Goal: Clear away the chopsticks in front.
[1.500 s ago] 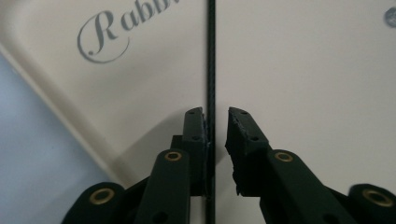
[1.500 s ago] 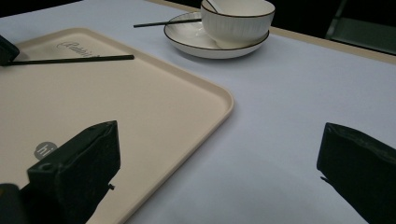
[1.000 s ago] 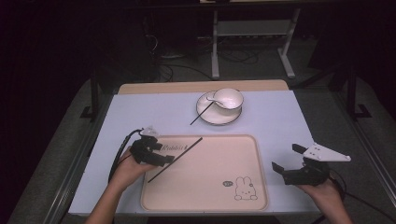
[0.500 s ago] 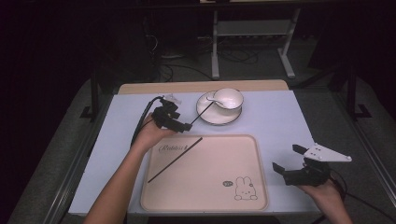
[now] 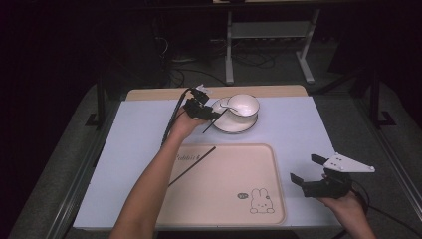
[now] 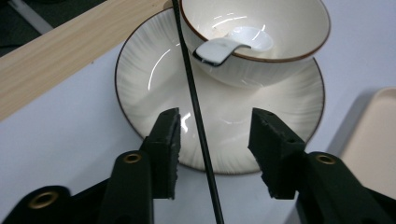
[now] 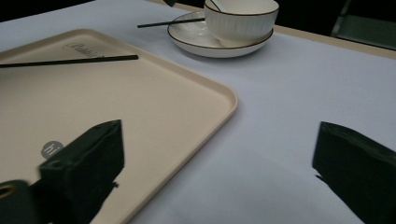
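A white bowl (image 5: 244, 104) holding a white spoon (image 6: 229, 44) stands on a ribbed white plate (image 5: 234, 124) at the far middle of the table. A thin black chopstick (image 6: 198, 116) leans from the table onto the plate's left rim. My left gripper (image 5: 211, 115) is open right there, its jaws on either side of that chopstick (image 5: 215, 121) without touching it. A second black chopstick (image 5: 191, 167) lies slantwise on the beige tray (image 5: 224, 199). My right gripper (image 5: 306, 169) stands open and empty just right of the tray, over the pale tablecloth.
The tray (image 7: 140, 107) carries a rabbit drawing (image 5: 261, 201) at its near right corner. A wooden strip (image 6: 56, 60) edges the table behind the plate. Table legs and cables stand on the dark floor beyond.
My left gripper has travelled from the tray's left edge up to the plate, leaving one chopstick lying on the tray. The right gripper has stayed where it was.
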{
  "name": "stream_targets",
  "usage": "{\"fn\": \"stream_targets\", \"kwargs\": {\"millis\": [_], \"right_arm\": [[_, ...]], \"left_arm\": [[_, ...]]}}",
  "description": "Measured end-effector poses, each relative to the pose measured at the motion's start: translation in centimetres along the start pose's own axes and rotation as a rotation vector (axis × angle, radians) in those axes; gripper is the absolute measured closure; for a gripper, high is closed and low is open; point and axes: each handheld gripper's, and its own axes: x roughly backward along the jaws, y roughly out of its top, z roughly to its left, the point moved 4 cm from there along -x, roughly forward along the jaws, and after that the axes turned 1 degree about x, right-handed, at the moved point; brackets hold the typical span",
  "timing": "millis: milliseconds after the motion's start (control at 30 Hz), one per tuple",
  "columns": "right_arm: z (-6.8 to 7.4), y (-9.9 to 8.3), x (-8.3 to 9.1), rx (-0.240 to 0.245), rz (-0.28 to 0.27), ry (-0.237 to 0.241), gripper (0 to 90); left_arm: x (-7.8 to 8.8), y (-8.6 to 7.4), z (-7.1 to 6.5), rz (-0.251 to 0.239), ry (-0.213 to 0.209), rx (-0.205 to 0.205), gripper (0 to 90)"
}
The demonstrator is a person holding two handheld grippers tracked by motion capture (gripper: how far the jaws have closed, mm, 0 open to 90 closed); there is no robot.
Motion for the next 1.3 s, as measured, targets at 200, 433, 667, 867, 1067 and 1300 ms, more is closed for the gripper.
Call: {"fn": "stream_targets", "kwargs": {"millis": [200,433,667,867,1067,1300], "right_arm": [[0.1,0.0,0.0,0.007,-0.004,0.002,5.3],[0.1,0.1,0.0,0.002,-0.01,0.003,5.3],[0.0,0.1,0.0,0.001,-0.01,0.006,5.3],[0.0,0.1,0.0,0.001,-0.01,0.009,5.4],[0.0,0.1,0.1,0.001,-0.01,0.007,5.4],[0.0,0.1,0.0,0.002,-0.011,0.007,5.4]], "left_arm": [[-2.6,0.1,-0.1,0.035,0.005,0.013,64.0],[-4.4,-0.3,0.0,0.067,0.038,0.011,71.9],[-5.0,-0.8,0.2,0.067,0.06,0.03,80.5],[-5.0,-0.8,0.5,0.06,0.082,0.05,84.3],[-4.1,-0.7,1.0,0.032,0.091,0.071,85.4],[-1.3,-1.0,1.7,0.029,0.096,0.073,85.5]]}}
